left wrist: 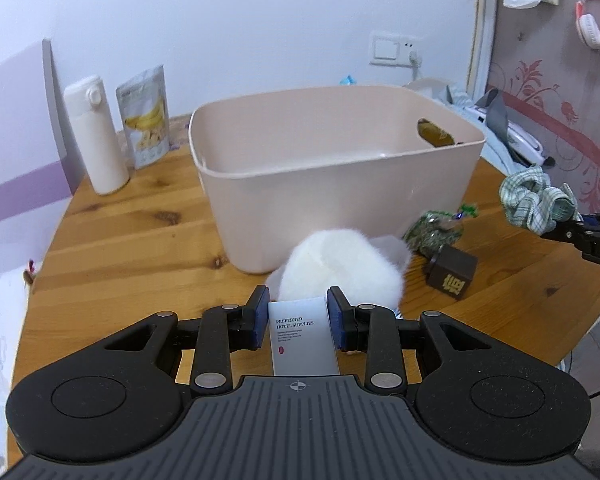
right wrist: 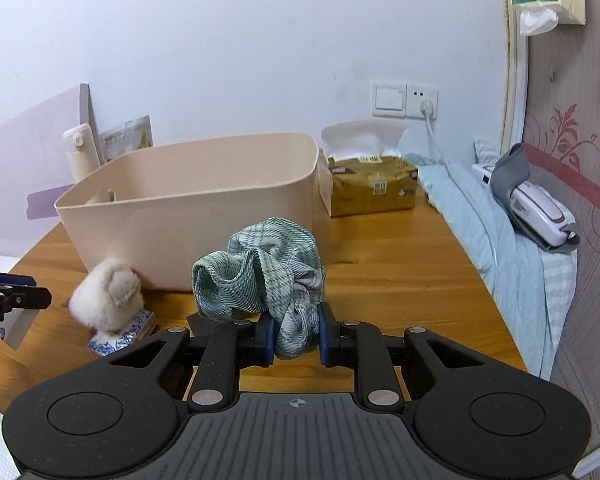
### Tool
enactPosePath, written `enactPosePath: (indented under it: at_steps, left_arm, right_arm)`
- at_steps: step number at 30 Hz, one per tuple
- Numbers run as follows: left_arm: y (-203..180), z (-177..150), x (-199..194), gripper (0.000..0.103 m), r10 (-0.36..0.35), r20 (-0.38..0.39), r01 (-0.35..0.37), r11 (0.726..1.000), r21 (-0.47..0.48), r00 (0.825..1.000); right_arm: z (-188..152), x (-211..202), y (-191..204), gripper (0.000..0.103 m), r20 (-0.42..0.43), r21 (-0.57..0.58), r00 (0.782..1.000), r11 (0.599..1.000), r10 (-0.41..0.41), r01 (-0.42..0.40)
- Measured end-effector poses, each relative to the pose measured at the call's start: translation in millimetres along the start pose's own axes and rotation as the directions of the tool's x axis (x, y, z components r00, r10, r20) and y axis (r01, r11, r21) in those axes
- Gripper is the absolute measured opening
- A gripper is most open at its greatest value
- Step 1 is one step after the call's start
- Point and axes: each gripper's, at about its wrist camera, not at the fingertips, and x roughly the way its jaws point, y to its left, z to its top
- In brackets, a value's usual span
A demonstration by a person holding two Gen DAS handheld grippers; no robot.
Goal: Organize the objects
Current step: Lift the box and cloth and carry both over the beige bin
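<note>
My left gripper [left wrist: 299,310] is shut on a small white box [left wrist: 305,338] printed "Preferred Hotel Supplies", held above the wooden table [left wrist: 132,236]. Just past it lies a white fluffy toy [left wrist: 340,272], against the front wall of the empty pink plastic bin [left wrist: 336,172]. My right gripper [right wrist: 297,334] is shut on a crumpled green checked cloth [right wrist: 260,276], lifted off the table in front of the bin [right wrist: 188,216]. In the left wrist view the cloth [left wrist: 536,200] and right gripper's fingers [left wrist: 580,232] show at the far right. The fluffy toy [right wrist: 108,292] sits on a blue-and-white base.
A white bottle [left wrist: 96,136] and a banana snack pouch [left wrist: 146,116] stand at the back left. A green packet [left wrist: 434,232] and a dark brown cube [left wrist: 452,276] lie right of the bin. A tissue pack [right wrist: 370,188] sits behind the bin; bedding [right wrist: 500,248] borders the table's right edge.
</note>
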Motion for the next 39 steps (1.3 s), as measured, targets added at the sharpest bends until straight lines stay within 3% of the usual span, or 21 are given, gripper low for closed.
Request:
enactPosePath:
  at_steps: [19,39]
  left_arm:
    - [-8.7,44.0,-24.4,0.032,0.005,0.141,-0.014,0.998,0.069,0.99]
    - [-0.3,88.6,6.9,0.032,-0.016,0.188,0.002,0.997,0.073,0.982]
  right_arm:
    - [27.2,-21.5,3.2,0.019,0.098,0.02,0.995,1.0,0.006,-0.008]
    - [61.3,-4.0,11.0,0.019,0.15,0.028,0.989,0.999,-0.019,0.015]
